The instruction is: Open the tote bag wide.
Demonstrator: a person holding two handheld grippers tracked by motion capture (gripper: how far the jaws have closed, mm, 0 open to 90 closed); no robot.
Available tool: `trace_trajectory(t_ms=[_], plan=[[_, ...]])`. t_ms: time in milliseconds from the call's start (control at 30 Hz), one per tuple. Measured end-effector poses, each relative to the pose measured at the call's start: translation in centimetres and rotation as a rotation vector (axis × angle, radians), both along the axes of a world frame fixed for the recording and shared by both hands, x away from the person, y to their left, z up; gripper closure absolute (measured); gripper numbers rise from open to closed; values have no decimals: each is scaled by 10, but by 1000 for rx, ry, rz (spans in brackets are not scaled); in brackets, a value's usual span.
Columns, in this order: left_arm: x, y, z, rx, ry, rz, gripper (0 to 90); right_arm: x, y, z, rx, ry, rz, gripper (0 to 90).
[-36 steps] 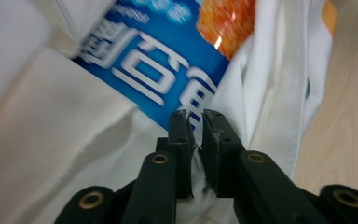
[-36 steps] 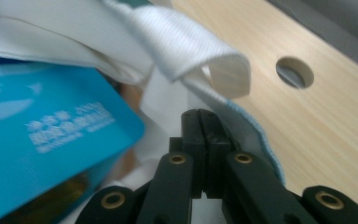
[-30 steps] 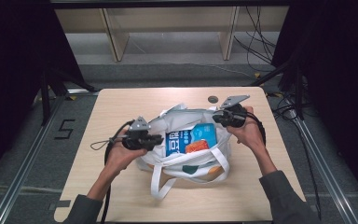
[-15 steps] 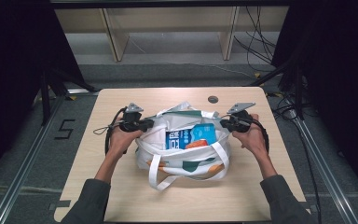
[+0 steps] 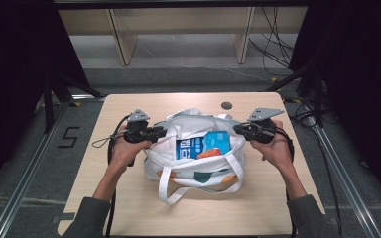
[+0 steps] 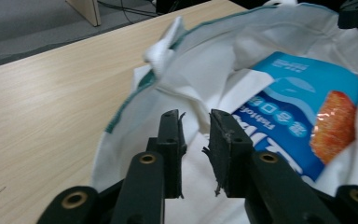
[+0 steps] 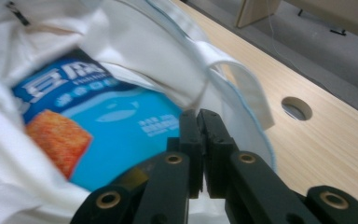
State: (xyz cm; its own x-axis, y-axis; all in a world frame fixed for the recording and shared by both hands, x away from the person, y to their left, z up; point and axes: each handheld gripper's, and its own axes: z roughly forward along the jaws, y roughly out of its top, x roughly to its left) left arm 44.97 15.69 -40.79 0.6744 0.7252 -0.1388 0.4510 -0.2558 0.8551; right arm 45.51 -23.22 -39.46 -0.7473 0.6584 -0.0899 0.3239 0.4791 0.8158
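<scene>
A white cloth tote bag (image 5: 198, 173) stands in the middle of the table with its mouth spread wide. Inside lies a blue snack packet (image 5: 203, 146) with an orange picture, also seen as the packet (image 6: 298, 116) and the packet (image 7: 121, 126). My left gripper (image 5: 162, 133) is at the bag's left rim. Its jaws (image 6: 196, 126) have just been opening and stand a little apart over the white lining, pinching nothing. My right gripper (image 5: 237, 129) is at the bag's right rim, jaws (image 7: 199, 116) shut; I see no cloth between them.
The wooden table (image 5: 129, 198) has bare room to the left, right and front of the bag. A round cable hole (image 5: 226, 105) lies behind the bag. One white strap (image 5: 166, 186) hangs over the bag's front. Cables trail on the floor at the far right.
The left hand moved away from me along the bag's left side, and its jaws have parted. The right hand shifted slightly right. The bag's mouth is spread wider.
</scene>
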Motion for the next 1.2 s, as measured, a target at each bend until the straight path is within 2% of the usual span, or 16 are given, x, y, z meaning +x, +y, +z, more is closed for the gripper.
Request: trace_trajectory(t_ms=[67,100,133,167,200,367,400,600,700,733,800,900,1000,1100,1133,1200], plan=[[-7,1,3,-28,2,-23,704,-6,0,2,9,-18,9,880],[-11,2,4,-32,6,-32,691,-11,1,3,1,-8,15,879],[-19,3,6,-33,-6,-41,671,-15,0,5,-3,-26,26,872],[-19,3,6,-33,-6,-41,656,-15,0,5,-3,-26,26,872],[-27,6,7,-34,-17,-54,647,-21,1,5,10,-29,22,855],[-39,13,5,-53,-17,-56,605,-26,-3,6,10,-30,22,817],[-43,17,5,-44,-14,-52,559,-28,-4,4,13,-30,25,788],[-51,26,3,-50,-4,-38,506,-34,-7,2,20,-31,-3,704],[-58,31,2,-52,0,-27,443,-37,-7,-1,31,-14,-10,609],[-58,31,2,-52,0,-27,426,-37,-7,-1,31,-14,-10,609],[-64,33,3,-55,-11,-17,400,-39,-8,-3,42,-5,-15,542],[-70,35,4,-56,-16,-12,362,-43,-8,-3,49,-14,-22,492],[-74,37,2,-65,-4,-7,346,-46,-9,-3,51,-9,-24,473],[-78,38,-3,-72,11,-11,336,-48,-13,-4,48,-25,-36,441],[-79,37,-4,-60,7,-7,335,-51,-13,-5,53,5,-45,435],[-80,37,-6,-62,11,-16,326,-52,-15,-7,53,-18,-40,425]])
